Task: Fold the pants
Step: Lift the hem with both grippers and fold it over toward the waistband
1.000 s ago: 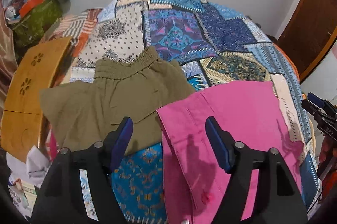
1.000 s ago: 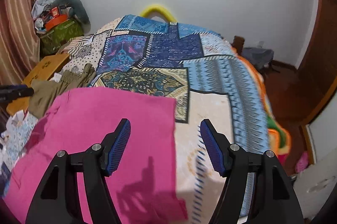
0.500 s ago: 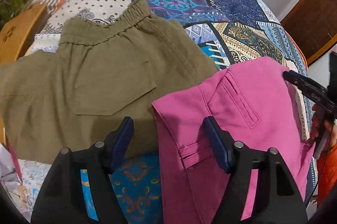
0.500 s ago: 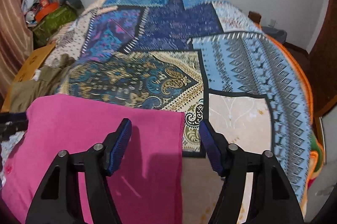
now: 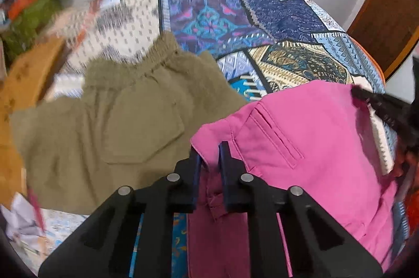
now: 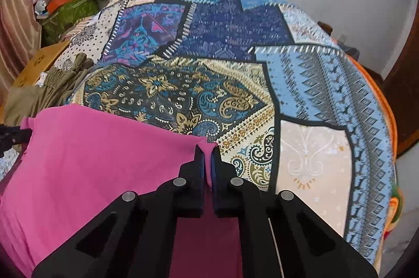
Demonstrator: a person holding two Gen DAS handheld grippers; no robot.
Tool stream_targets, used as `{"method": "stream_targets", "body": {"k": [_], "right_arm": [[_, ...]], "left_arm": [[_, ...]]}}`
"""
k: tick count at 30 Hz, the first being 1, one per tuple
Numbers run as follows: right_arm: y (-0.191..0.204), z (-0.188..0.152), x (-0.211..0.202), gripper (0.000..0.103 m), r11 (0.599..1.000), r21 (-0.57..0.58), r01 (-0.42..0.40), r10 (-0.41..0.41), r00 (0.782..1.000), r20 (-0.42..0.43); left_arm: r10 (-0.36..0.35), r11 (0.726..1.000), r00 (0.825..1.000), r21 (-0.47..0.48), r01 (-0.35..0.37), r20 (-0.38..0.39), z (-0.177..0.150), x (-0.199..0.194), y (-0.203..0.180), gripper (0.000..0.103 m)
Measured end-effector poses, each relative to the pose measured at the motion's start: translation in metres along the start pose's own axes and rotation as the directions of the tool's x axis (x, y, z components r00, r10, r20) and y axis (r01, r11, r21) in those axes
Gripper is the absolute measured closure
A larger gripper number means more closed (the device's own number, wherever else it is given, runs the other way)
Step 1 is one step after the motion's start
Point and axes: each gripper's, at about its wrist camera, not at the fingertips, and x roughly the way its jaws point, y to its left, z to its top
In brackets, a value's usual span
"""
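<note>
Your left hand-held gripper (image 5: 209,152) is closing its jaws on the waistband corner of the pink pants (image 5: 314,147), with a fold of the cloth between the pads. Your right hand-held gripper (image 6: 205,155) is pressed together, pinching the pants' far corner at the hem. The pink pants lie spread on the bed's patchwork quilt (image 6: 209,68), just beside the olive shorts (image 5: 125,121) on their left.
</note>
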Motion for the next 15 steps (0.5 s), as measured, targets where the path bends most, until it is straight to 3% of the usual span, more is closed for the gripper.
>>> {"method": "stream_targets", "body": {"k": [2, 9, 15], "right_arm": [[-0.002, 0.004, -0.012, 0.100, 1.000, 0.014, -0.004, 0.004, 1.000, 0.026], [-0.015, 0.020, -0.084, 0.100, 0.997, 0.069, -0.039, 0.028, 0.989, 0.149], [-0.007, 0.001, -0.153, 0.100, 0.997, 0.050, -0.057, 0.044, 0.974, 0.223]], "left_arm": [[0.019, 0.999, 0.999, 0.037, -0.020, 0.033, 0.002, -0.016, -0.006, 0.091], [-0.030, 0.998, 0.989, 0.056, 0.022, 0.145, 0.008, -0.088, -0.017, 0.091], [-0.041, 0.994, 0.973, 0.109, 0.017, 0.227, -0.015, -0.156, -0.034, 0.091]]}}
